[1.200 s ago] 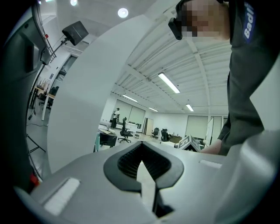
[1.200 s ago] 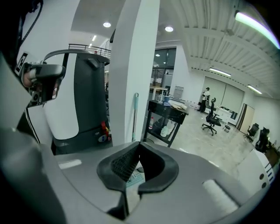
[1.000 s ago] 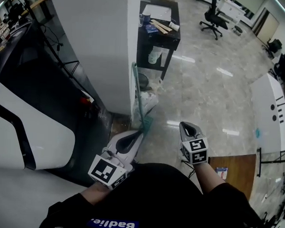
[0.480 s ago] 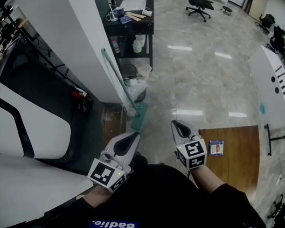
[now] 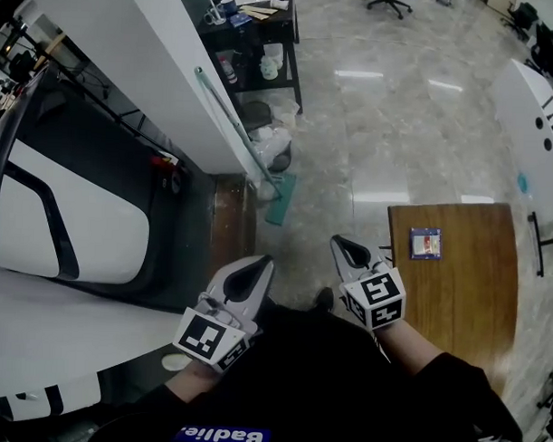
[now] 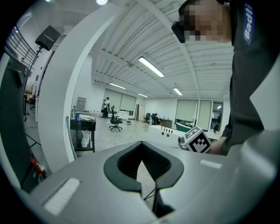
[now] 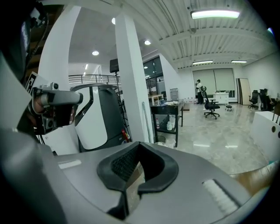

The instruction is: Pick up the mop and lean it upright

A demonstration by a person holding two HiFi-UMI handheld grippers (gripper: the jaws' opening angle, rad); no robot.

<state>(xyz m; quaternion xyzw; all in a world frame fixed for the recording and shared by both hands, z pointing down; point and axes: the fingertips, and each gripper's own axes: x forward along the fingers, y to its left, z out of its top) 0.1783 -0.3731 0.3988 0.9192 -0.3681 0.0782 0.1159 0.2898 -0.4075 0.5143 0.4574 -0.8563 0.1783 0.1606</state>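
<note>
Head view: the mop (image 5: 279, 197) leans upright against a white pillar (image 5: 129, 38), its head on the floor (image 5: 370, 146), well apart from the left tongs (image 5: 260, 263) and right tongs (image 5: 342, 245).

Left gripper view: the left tongs (image 6: 141, 142) are closed and empty, with the mop (image 6: 68, 140) against the pillar (image 6: 54, 122).

Right gripper view: the right tongs (image 7: 139, 143) are closed and empty, the mop (image 7: 146, 122) ahead.

Teal mop (image 5: 281, 199), upper centre, against a white pillar (image 5: 146, 57); the pale grey left tool (image 5: 260, 263) and right tool (image 5: 341, 245) bear black-and-white square-patterned cubes; brown wood-grain worktop (image 5: 464, 295) at right; glossy grey marbled floor (image 5: 370, 128).
</note>
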